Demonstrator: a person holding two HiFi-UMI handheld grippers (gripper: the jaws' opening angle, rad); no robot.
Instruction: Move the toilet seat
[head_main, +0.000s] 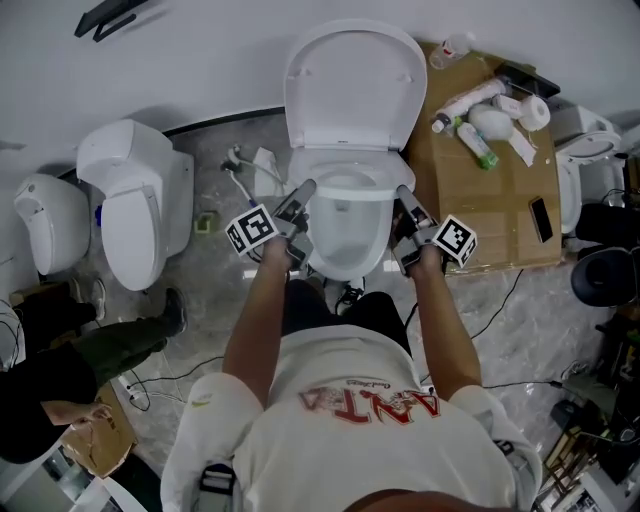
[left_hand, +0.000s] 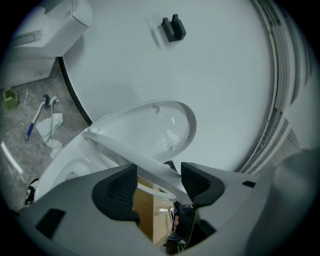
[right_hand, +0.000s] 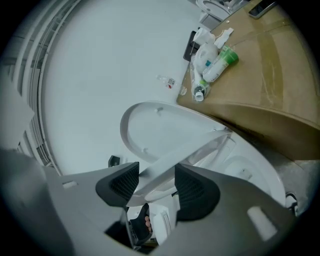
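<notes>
The white toilet (head_main: 345, 250) stands against the wall with its lid (head_main: 353, 85) upright. The toilet seat (head_main: 345, 188) is raised off the bowl, tilted between bowl and lid. My left gripper (head_main: 305, 190) holds the seat's left side and my right gripper (head_main: 403, 192) its right side. In the left gripper view the seat (left_hand: 125, 155) runs slantwise through the left gripper (left_hand: 159, 182), touching both pads. In the right gripper view the seat (right_hand: 195, 147) fills the gap of the right gripper (right_hand: 156, 182), in front of the lid (right_hand: 150, 125).
A cardboard box (head_main: 480, 190) right of the toilet carries bottles, tissue and a phone. A second toilet (head_main: 135, 200) and another white fixture (head_main: 50, 220) stand at the left. A person's legs (head_main: 110, 345) and cables lie on the floor. A black bracket (left_hand: 173, 28) hangs on the wall.
</notes>
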